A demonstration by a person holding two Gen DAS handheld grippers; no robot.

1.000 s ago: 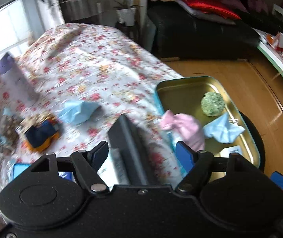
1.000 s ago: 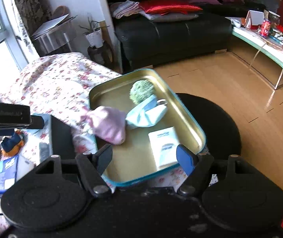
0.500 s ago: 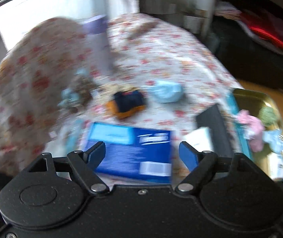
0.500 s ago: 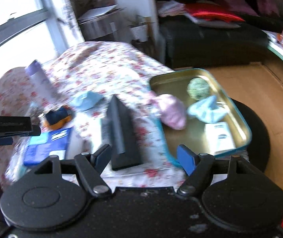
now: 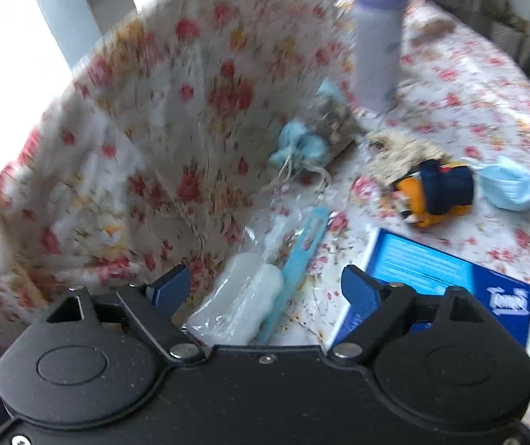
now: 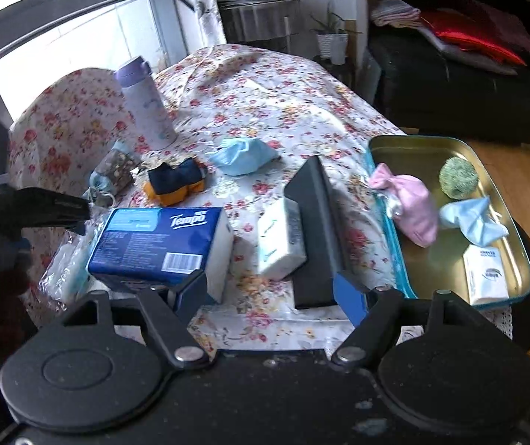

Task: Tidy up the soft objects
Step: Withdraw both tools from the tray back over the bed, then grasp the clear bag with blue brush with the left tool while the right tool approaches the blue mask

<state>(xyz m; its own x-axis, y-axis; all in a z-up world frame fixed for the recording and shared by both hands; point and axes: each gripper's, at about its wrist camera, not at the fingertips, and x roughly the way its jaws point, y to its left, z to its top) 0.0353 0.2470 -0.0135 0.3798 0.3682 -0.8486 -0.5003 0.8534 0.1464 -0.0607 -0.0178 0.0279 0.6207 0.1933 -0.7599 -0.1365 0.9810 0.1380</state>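
A gold tin tray [image 6: 517,259] at the table's right edge holds a pink pouch [image 6: 413,207], a green ball [image 6: 457,178], a light blue cloth [image 6: 476,218] and a white tissue pack [image 6: 487,278]. On the floral cloth lie a blue face mask [image 6: 242,155] [image 5: 509,185], a navy-and-orange plush [image 6: 175,181] [image 5: 435,193] and a small drawstring pouch [image 6: 112,174] [image 5: 302,144]. My left gripper [image 5: 265,285] is open over a clear plastic packet [image 5: 242,304]. My right gripper [image 6: 268,296] is open and empty above the table's near edge.
A blue Tempo tissue box [image 6: 161,244] [image 5: 446,285], a white tissue pack [image 6: 279,241] and a black wedge-shaped object [image 6: 316,233] lie near the front. A purple-lidded bottle [image 6: 146,107] [image 5: 376,37] stands at the back. A cloth-covered chair back [image 5: 153,129] rises at left.
My left gripper has swung left, from the tray side to the plastic packet and chair back. My right gripper has pulled back and turned left, so the whole table shows.
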